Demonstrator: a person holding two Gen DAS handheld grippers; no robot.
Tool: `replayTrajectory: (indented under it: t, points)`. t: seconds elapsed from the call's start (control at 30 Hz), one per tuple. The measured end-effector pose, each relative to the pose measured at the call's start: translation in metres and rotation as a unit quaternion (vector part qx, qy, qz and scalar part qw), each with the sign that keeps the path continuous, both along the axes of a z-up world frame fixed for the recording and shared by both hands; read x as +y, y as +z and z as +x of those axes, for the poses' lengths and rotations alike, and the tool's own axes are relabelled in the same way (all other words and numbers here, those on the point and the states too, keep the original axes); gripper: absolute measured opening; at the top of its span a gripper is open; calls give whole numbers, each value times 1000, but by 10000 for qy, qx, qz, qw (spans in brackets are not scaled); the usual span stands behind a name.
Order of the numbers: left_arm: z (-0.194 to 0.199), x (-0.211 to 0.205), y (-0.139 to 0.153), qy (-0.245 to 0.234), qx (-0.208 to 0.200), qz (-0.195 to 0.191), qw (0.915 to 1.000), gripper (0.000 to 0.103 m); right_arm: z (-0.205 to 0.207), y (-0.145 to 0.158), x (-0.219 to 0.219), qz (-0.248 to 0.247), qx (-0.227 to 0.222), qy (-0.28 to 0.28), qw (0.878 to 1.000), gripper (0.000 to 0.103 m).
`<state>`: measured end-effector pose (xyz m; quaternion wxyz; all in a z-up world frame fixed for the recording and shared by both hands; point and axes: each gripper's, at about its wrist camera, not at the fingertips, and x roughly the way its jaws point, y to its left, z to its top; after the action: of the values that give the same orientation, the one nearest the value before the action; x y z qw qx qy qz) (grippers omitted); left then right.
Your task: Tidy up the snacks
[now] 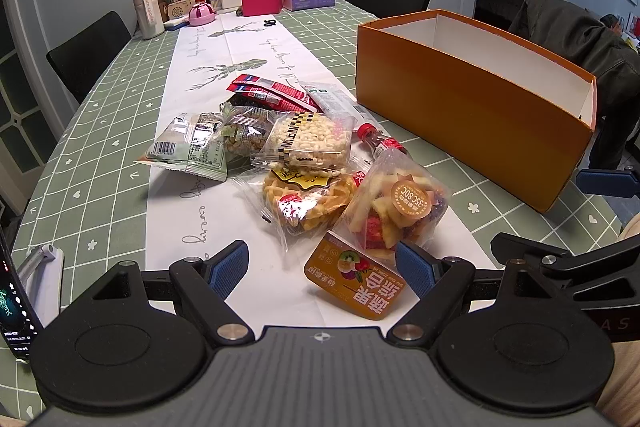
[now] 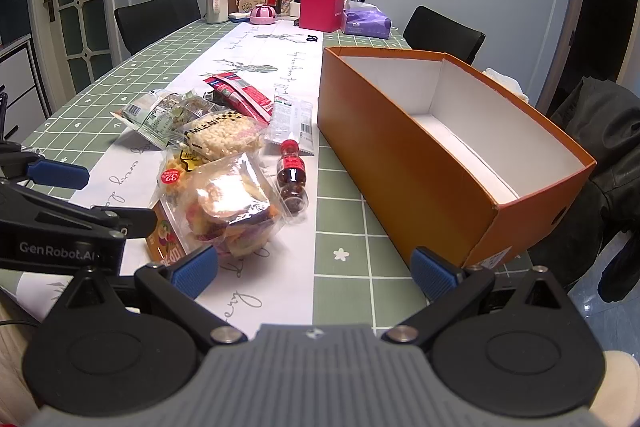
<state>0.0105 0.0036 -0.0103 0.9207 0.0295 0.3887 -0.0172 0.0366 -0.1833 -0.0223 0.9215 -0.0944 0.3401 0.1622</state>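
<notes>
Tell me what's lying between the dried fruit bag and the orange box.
A small cola-shaped bottle lies on its side between the dried fruit bag and orange box; right wrist view shows it best.

- The left wrist view looks low along the tabletop (image 1: 100, 131) toward the far wall, close over the snack pile (image 1: 296, 163), with the orange box (image 1: 472, 107) to its right.
- The right wrist view faces the same way from further right, nearer the orange box (image 2: 404, 155).
- Both share the pile (image 2: 216, 155), the box and the far clutter.
</notes>
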Motion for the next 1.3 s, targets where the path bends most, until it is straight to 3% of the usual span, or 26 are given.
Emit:
replayTrajectory:
  t: [0.47,0.53,0.67,0.77,0.87,1.07,1.3]
  points:
    - [3,13,-8,50,25,-272,9996,96,5,-15,4,-1,44,111,9999,100]
    - [4,16,-6,50,22,-459,9989,93,6,-16,6,43,9,162,9999,100]
    - [11,31,-12,-18,251,-1282,9914,86,11,-21,11,45,26,294,9996,93]
    - [14,40,-19,110,382,-1493,9880,76,18,-26,17,130,153,367,9991,87]
    - [16,47,-23,211,382,-1497,9878,70,26,-27,23,426,406,395,9975,84]
    - [21,68,-24,589,264,-1415,9878,70,49,-38,39,966,1103,64,9892,85]
    - [30,90,-32,979,362,-1238,9868,73,64,-45,50,1519,1594,-328,9749,87]
